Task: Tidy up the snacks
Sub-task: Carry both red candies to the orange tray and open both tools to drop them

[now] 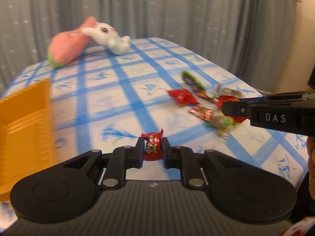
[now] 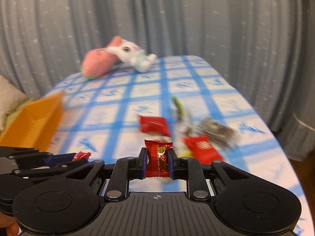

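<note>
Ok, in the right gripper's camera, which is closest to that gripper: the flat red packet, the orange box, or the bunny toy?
1. Flat red packet, just ahead of the right gripper, on the cloth.
2. Orange box, off to the left.
3. Bunny toy, at the far end, by the curtain.

The orange ribbed plastic box point(image 1: 23, 129) is cut off by the left edge in the left wrist view. The pile of shiny snack packets point(image 2: 189, 131) is too blurry to read. The pink and white plush bunny point(image 2: 126, 57) is fuzzy too. The black right gripper point(image 1: 229, 108) hides some packets behind it.
</note>
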### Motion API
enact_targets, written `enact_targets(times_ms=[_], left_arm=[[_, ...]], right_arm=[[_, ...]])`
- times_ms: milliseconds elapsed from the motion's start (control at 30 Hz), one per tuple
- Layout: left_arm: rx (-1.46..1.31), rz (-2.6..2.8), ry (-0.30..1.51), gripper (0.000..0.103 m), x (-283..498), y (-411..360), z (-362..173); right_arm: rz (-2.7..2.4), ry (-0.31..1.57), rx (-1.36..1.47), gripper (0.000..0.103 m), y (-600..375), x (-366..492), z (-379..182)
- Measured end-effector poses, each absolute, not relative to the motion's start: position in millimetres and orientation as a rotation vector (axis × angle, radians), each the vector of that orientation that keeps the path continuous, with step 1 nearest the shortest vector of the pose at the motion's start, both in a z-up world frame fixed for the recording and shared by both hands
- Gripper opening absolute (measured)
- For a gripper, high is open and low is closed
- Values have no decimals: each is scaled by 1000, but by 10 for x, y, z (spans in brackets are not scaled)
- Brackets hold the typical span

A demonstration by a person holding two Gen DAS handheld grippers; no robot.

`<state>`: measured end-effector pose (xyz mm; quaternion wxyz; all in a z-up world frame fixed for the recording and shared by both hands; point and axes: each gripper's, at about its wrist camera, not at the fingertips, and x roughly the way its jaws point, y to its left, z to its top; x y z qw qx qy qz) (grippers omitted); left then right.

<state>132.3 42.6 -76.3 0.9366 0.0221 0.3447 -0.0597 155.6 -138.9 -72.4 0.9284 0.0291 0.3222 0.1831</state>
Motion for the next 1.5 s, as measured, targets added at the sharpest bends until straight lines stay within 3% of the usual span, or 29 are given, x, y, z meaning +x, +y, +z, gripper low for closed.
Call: enact_targets(times_ms=[500,1100,1200,1233,1500], left_arm=[[-4,170,646,16,990,1847,-311],[-122,296,632,16,892,2628,-533],[-123,298,621,24,922,2631,-566],[-122,305,624,35,930,2634,-581],[-135,320,626,37,893,2692,-596]], right_arm=[[719,597,-39,21,55,1569,-489],[887,636,-106,21,1081,1700,-697],[885,647,-102,21,1111,1725,-721],[884,652,-99,21,1112,1737,-732],[886,661,-89,22,1105,1736,-727]])
